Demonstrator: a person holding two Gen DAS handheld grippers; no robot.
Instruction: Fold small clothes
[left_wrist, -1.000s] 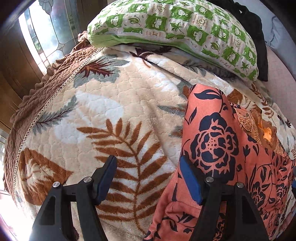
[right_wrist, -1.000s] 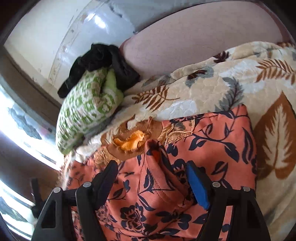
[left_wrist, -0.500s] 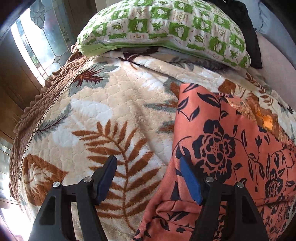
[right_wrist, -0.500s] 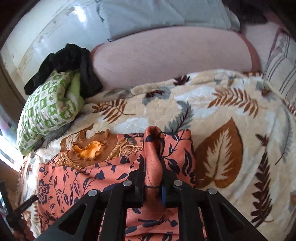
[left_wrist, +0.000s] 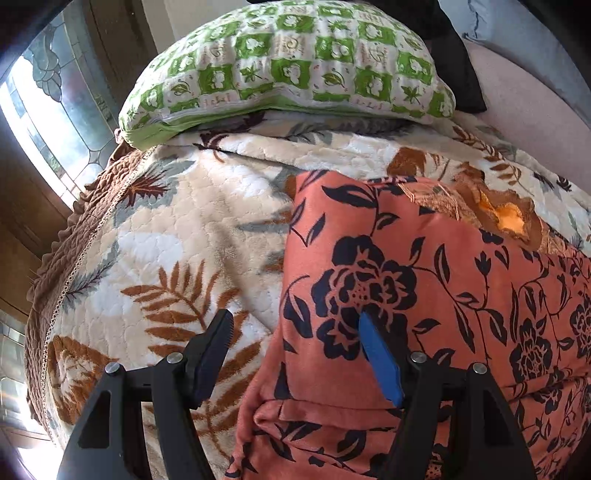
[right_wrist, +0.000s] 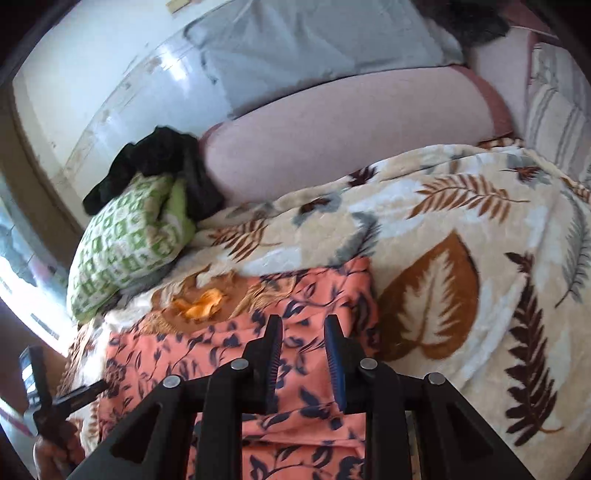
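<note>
The left tongs are seen spread wide, with nothing clamped between them. Their left finger is held over the leaf-patterned blanket, while the blue-padded right finger is set against the top of the coral floral garment; the garment's left edge runs up between the two fingers. Whether the left finger touches the blanket cannot be told.

The right tongs are parted only narrowly, and no fabric is gripped in the gap. They are positioned over the garment, which is spread flat beneath and ahead of them, with its right edge just beyond the blue-padded finger. Contact with the cloth cannot be judged.

The garment's brown embroidered neckline with an orange patch is found ahead and to the left of the right tongs. In the right wrist view, the left tongs are visible at the garment's far left side. A green checked pillow is seen beyond the garment, at the head of the bed.
</note>
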